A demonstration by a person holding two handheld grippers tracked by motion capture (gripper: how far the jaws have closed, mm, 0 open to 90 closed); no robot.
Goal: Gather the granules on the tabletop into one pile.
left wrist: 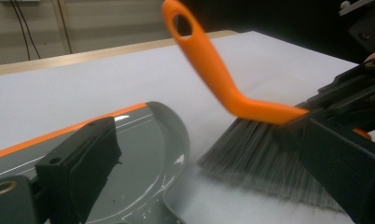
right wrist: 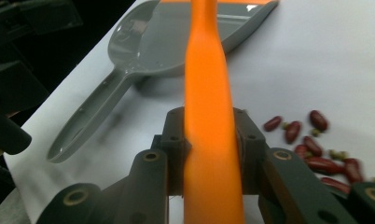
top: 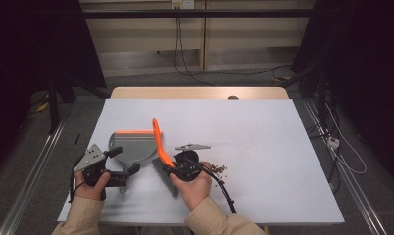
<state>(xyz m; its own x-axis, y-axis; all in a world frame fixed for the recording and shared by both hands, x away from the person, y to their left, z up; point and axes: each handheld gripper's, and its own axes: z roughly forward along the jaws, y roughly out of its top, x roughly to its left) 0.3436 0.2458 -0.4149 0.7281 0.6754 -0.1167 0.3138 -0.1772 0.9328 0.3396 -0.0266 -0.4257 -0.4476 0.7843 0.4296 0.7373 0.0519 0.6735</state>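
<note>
Red beans [right wrist: 316, 140] scattered on surface [top: 263, 127] beside right claw [right wrist: 209, 140], clamped on orange-handled brush [top: 158, 139]. Grey dustpan [top: 131, 147]; left claw [top: 122, 164], jaws apart, straddles its handle.

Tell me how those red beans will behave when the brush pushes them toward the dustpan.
The red beans look smooth and oval, so they will probably roll and scatter rather than slide together. The brush has soft bristles, likely letting some slip through. The dustpan looks light and may shift.

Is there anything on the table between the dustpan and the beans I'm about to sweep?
Only the brush, held in the right tongs: in the high view its bristles rest on the table between the dustpan and the beans; otherwise that stretch is bare.
</note>
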